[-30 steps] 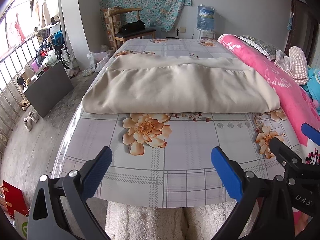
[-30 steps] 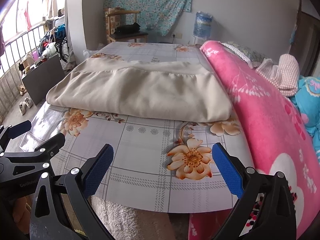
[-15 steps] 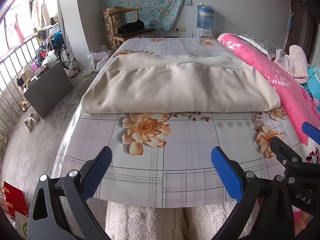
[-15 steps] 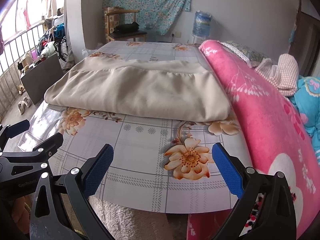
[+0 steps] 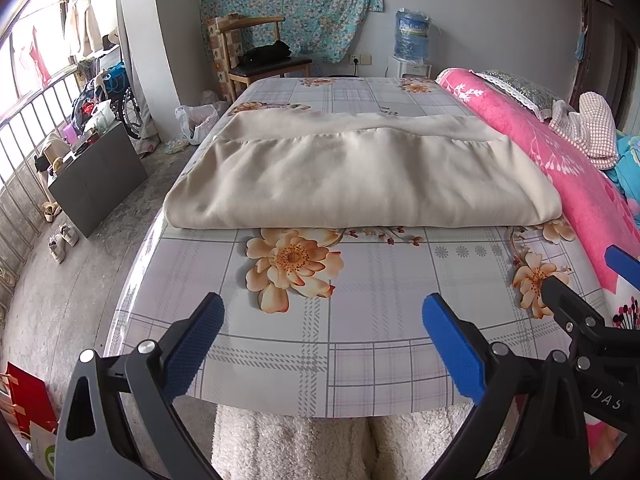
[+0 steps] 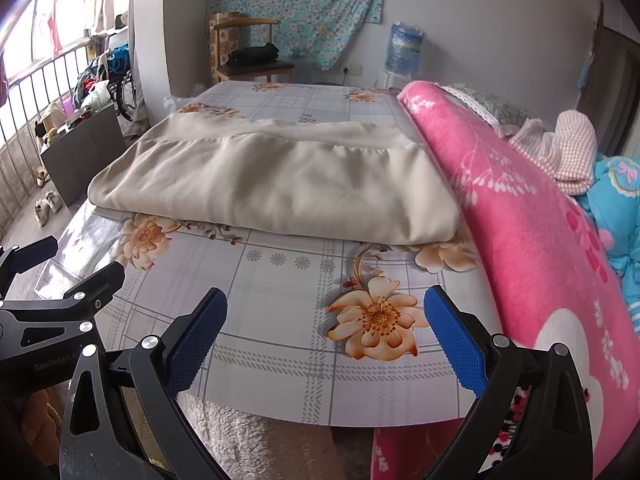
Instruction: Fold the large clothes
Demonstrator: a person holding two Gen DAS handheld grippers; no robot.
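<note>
A beige garment (image 5: 360, 176) lies folded flat in layers, a wide rectangle across the bed.

Side-by-side wrist views, bed (image 5: 360, 360) foot, facing headward

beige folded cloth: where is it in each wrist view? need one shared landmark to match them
Left wrist: beige folded cloth at centre, spanning the table beyond the open left gripper.
Right wrist: same cloth left of centre, right end beside the pink blanket.
Shared landmark: blue water bottle by the far wall.
</note>
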